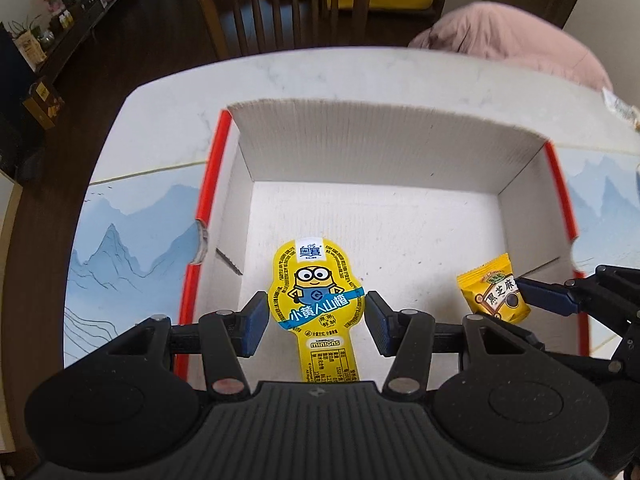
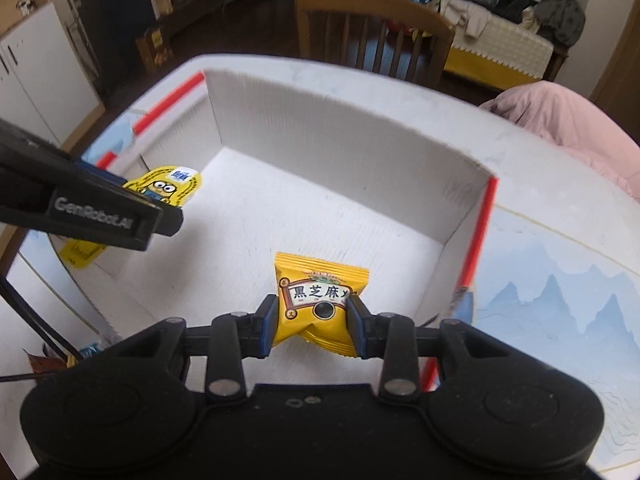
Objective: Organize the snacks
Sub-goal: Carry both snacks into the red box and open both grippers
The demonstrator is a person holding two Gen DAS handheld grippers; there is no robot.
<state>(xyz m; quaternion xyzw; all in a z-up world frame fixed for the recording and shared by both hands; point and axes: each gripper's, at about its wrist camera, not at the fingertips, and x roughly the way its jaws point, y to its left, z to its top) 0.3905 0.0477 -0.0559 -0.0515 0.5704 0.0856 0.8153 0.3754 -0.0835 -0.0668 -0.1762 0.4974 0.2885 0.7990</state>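
My left gripper (image 1: 316, 318) is shut on a flat yellow Minions snack pack (image 1: 318, 296), pads pressed on its two sides, held above the floor of a white cardboard box (image 1: 384, 148) with red edges. My right gripper (image 2: 312, 320) is shut on a small yellow sesame snack packet (image 2: 320, 298), also over the box floor. In the left wrist view the sesame packet (image 1: 494, 294) hangs at the right with the right gripper's blue fingers (image 1: 548, 294) on it. In the right wrist view the left gripper's black body crosses the left side, half hiding the Minions pack (image 2: 170, 186).
The box sits on a white table with a blue mountain-print mat (image 1: 132, 236). A wooden chair (image 1: 286, 4) stands behind the table, and a pink cloth bundle (image 1: 516, 40) lies at the back right. A small wrapped snack (image 1: 622, 108) lies on the table's right edge.
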